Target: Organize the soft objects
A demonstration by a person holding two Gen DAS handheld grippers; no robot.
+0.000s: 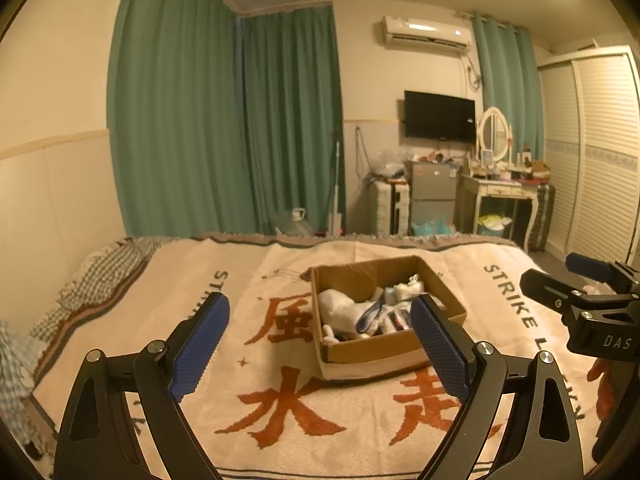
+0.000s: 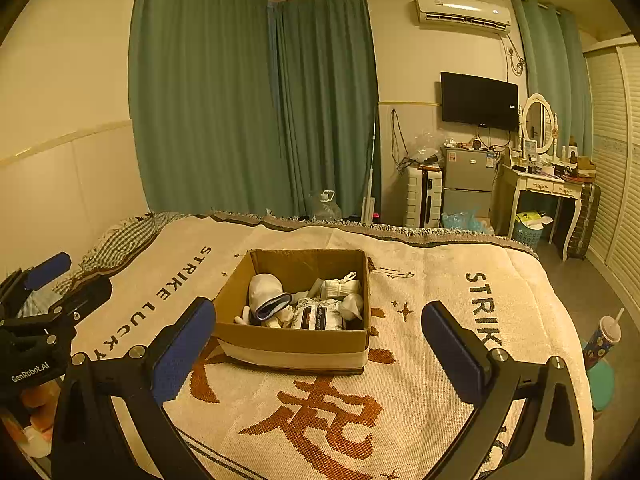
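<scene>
Blanket-covered bed (image 2: 420, 380) seen below both grippers; cardboard box (image 2: 294, 346) set mid-bed, toward far edge; soft objects (image 2: 304, 304) piled inside; left gripper (image 1: 320, 344) and right gripper (image 2: 316, 340) held released, empty, short of box; judged step: approach or finish; next move: reach into box, one item pinched.

Bedroom under warm yellow light: green curtains (image 2: 256, 96) cover the corner walls, a wall air conditioner (image 2: 464, 12) hangs above a black television (image 2: 479, 100), beside a white dressing table (image 2: 548, 188) with oval mirror (image 2: 538, 122), louvred wardrobe doors (image 2: 616, 152), and what appears to be a small grey refrigerator (image 2: 468, 184).
</scene>
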